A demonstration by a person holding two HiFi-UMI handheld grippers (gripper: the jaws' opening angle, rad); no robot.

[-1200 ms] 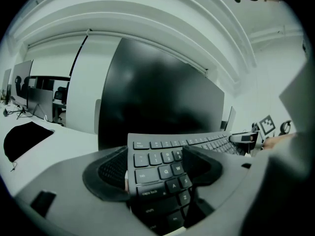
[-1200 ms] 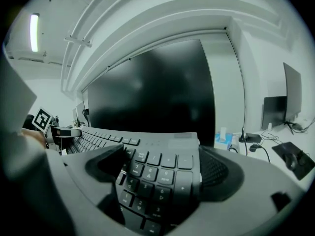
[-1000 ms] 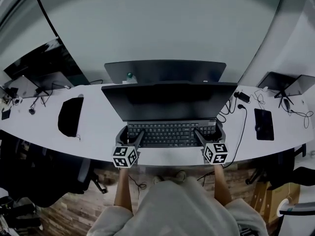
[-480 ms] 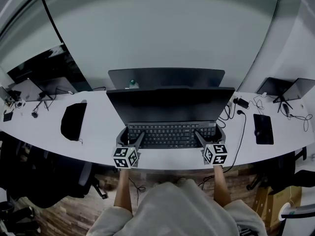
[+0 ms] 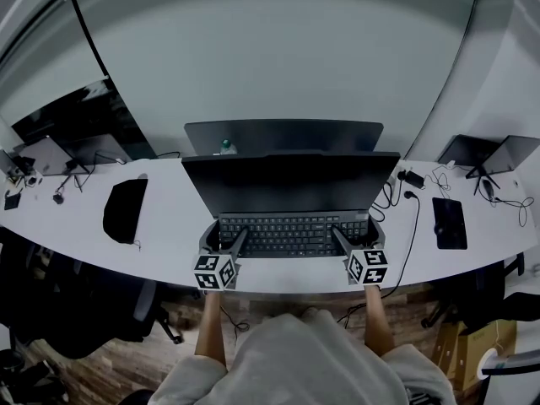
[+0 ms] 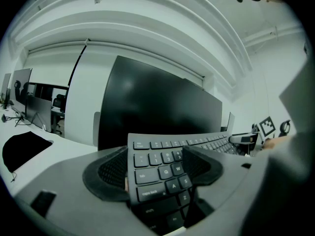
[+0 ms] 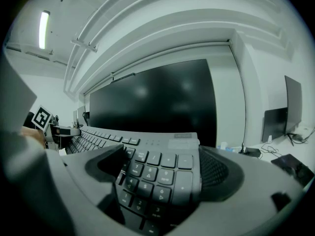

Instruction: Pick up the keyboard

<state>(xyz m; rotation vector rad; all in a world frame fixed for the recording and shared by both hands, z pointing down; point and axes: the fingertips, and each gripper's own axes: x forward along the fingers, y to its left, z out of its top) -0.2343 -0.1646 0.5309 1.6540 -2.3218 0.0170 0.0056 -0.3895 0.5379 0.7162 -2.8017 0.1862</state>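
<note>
Jaws of our left gripper and right gripper are clamping the keyboard ends; lifting unevenly, we are risking a slip.

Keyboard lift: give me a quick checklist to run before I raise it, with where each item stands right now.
1. Left tongs shut on the keyboard at its left end: ok.
2. Right tongs shut on the number-pad end: ok.
3. Both grips at matching depth along the keyboard's front edge, seen from the head view: ok.
4. Room under the monitor for the back row of keys to come up: cannot tell.
5. Black cable beside the right tongs free of the keyboard: cannot tell.
</note>
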